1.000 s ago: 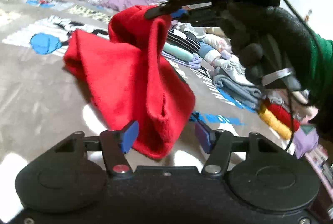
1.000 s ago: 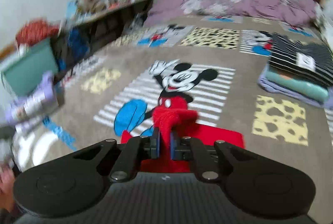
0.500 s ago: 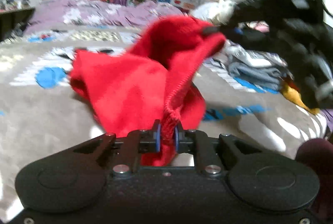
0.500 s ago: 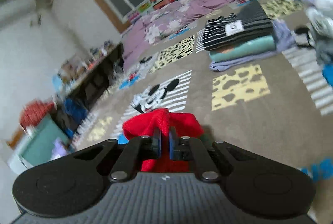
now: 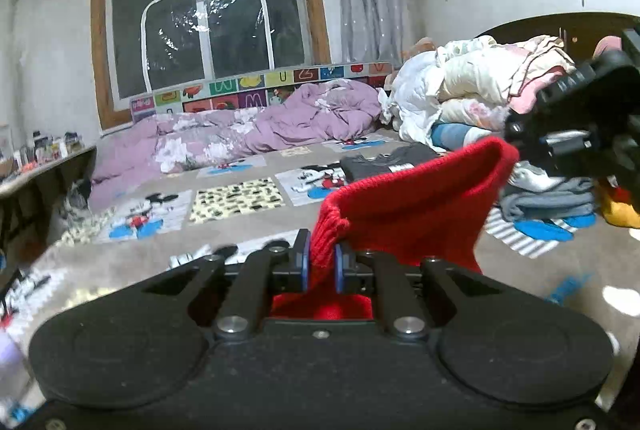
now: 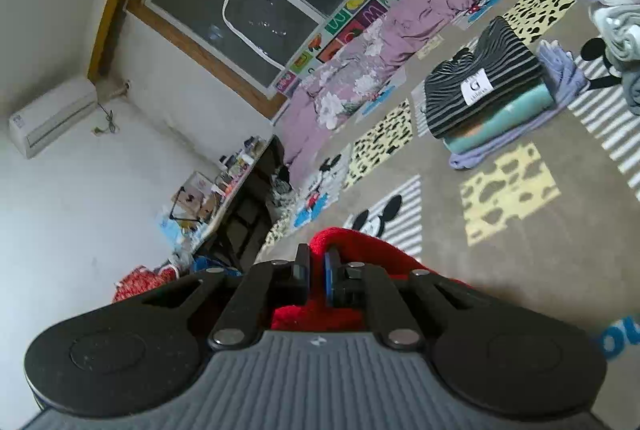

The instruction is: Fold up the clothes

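Over the cartoon-print bed (image 5: 248, 226), the left hand-held gripper (image 5: 320, 266) and right hand-held gripper (image 6: 316, 276) each pinched the red knit garment (image 5: 416, 198), stretched toward the frame's right edge

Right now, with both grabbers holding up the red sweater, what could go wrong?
1. The left gripper pinches only a small bunch at the edge of the red sweater, and so does the right gripper. A tug might pull the knit out of one of them.
2. The sweater sags between the two grips, so it may land creased on the blanket.
3. The folded pile lies close by; a swinging sweater might brush it.
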`<state>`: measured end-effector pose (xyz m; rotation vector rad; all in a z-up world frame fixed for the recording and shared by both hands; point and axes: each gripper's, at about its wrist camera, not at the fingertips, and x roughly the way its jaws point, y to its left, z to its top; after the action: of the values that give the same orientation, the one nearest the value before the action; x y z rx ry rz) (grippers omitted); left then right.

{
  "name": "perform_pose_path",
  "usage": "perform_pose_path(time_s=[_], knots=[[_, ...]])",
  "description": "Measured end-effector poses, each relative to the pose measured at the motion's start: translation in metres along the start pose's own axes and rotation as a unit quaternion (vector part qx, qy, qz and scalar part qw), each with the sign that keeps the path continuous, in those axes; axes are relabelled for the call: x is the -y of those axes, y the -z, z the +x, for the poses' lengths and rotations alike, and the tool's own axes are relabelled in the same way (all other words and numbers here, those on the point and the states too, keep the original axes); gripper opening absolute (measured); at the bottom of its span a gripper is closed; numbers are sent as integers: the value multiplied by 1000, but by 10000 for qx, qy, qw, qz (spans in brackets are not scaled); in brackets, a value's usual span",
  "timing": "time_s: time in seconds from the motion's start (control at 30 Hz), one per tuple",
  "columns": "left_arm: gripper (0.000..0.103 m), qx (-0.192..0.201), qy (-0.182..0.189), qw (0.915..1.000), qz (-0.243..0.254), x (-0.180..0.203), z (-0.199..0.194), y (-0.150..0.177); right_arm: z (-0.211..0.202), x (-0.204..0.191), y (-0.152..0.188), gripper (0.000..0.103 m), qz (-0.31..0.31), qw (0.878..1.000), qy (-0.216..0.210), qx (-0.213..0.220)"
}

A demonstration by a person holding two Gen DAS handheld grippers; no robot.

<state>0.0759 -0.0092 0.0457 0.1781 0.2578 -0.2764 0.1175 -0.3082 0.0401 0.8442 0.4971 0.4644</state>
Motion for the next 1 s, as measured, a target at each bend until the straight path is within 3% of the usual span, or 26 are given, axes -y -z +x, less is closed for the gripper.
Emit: perform_pose_path(time_s=[0.4, 0.8, 1.0], knots=[[10, -268, -52, 9996, -44, -37, 55, -65, 46, -5, -39, 9, 383, 9985, -335, 210], [10, -150, -192, 9996, 143, -63, 120, -124, 95, -16, -97, 9, 434, 9955, -678, 497], [10, 150, -412, 9982, 401, -72, 140, -148, 115, -24, -119, 9, 385, 9921, -909, 772]])
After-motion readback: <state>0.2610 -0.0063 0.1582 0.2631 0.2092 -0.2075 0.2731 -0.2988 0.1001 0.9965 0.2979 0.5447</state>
